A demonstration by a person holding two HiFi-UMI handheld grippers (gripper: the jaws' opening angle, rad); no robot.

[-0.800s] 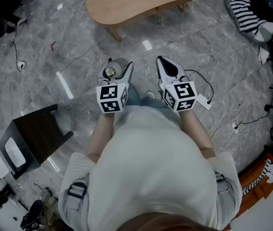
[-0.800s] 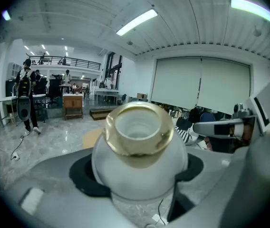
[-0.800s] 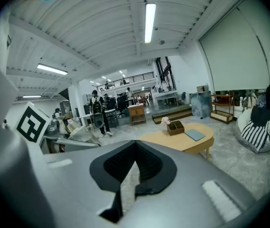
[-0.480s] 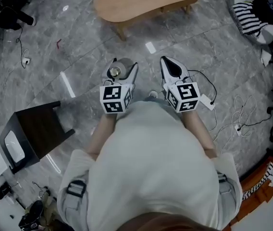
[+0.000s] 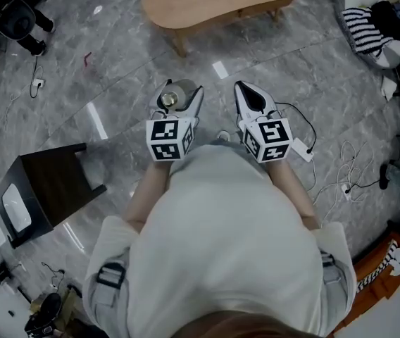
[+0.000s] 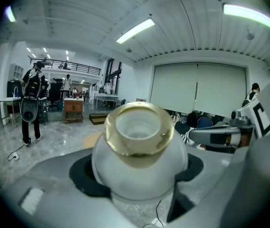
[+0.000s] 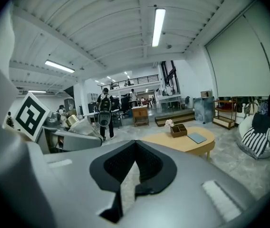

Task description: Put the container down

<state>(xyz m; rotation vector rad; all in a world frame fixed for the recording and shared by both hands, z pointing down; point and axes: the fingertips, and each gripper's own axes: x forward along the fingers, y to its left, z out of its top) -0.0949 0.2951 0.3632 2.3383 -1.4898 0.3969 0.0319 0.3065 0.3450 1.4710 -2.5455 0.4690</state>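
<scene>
Left gripper (image 5: 182,101) clamped on gold-rimmed frosted jar (image 6: 139,163) — likely glass, slick, breakable; hold round belly. Right gripper (image 7: 134,151) — jaws together, empty.

I count two grippers of mine on the near side of the one wooden table (image 5: 214,5): my left gripper (image 5: 180,94) and my right gripper (image 5: 241,87), carrying two marker cubes (image 5: 167,138) between them. There is one container (image 5: 172,99), also near side of the table. One dark side table (image 5: 52,189) stands well left of it, one striped cushion (image 5: 369,30) to its right. One small box (image 7: 178,129) sits on it.
</scene>
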